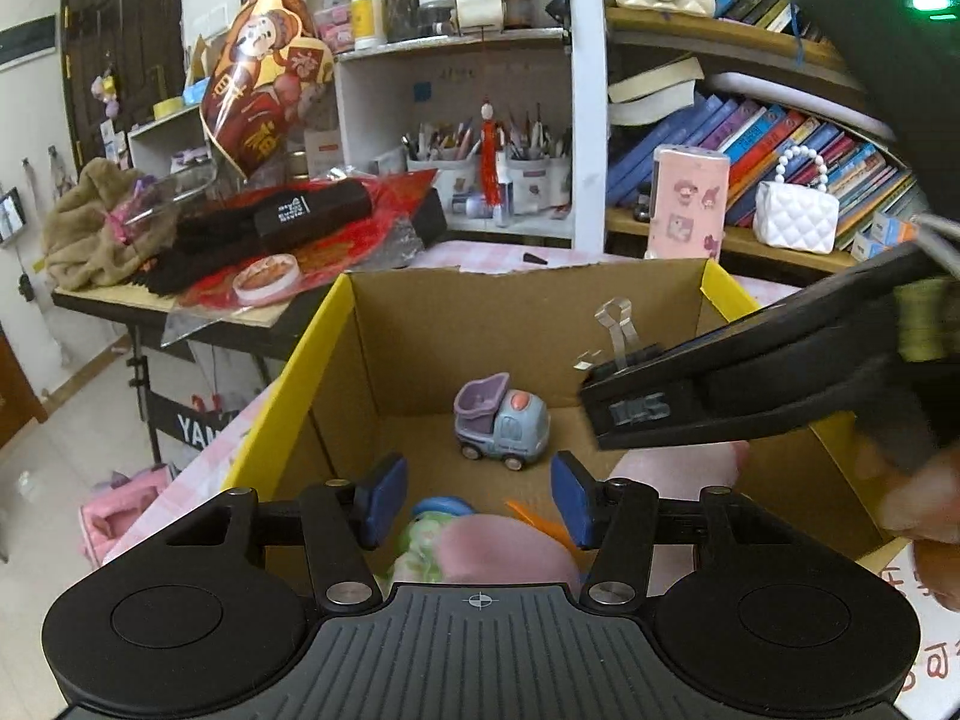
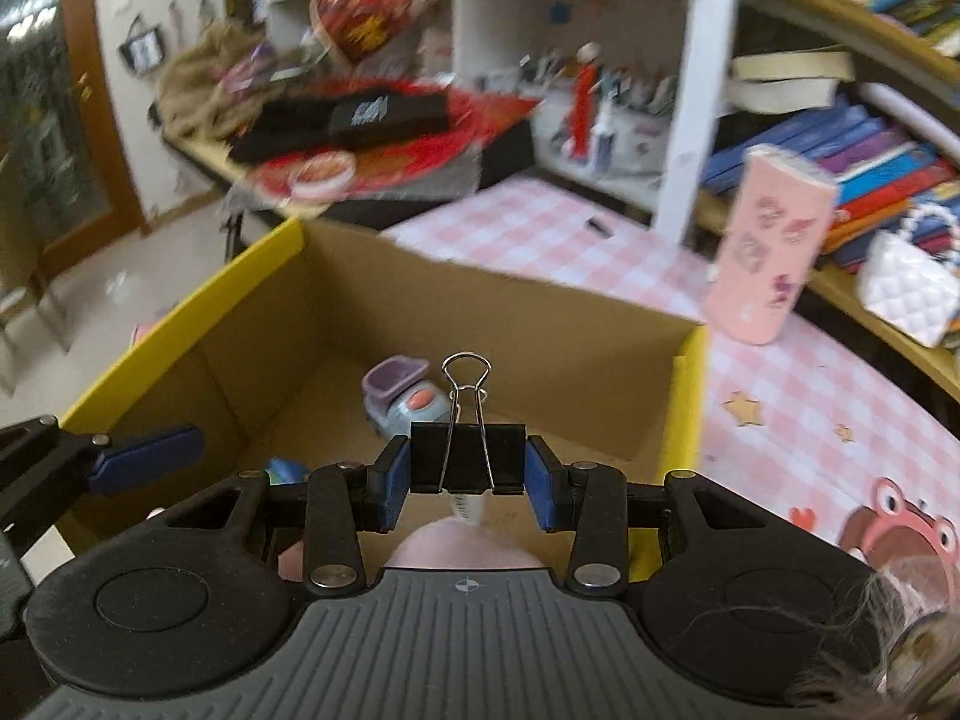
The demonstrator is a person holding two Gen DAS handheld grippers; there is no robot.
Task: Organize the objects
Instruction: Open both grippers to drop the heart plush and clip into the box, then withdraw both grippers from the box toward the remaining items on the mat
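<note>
Right gripper (image 2: 468,483) clamped on a black binder clip (image 2: 468,456) over the cardboard box (image 2: 498,324), toy truck (image 1: 503,420) at twelve o'clock inside, left gripper (image 1: 477,501) partly open, holding nothing, above a pink plush toy (image 1: 504,549)

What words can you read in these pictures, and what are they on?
"YAN", cut off at the edge: black chair back.
White print on the black box: too small to read.
Raised mark on the right tongs: unclear.
Book spines: too small.
Red characters on the paper: cut off.
Binder clip: no words.
</note>
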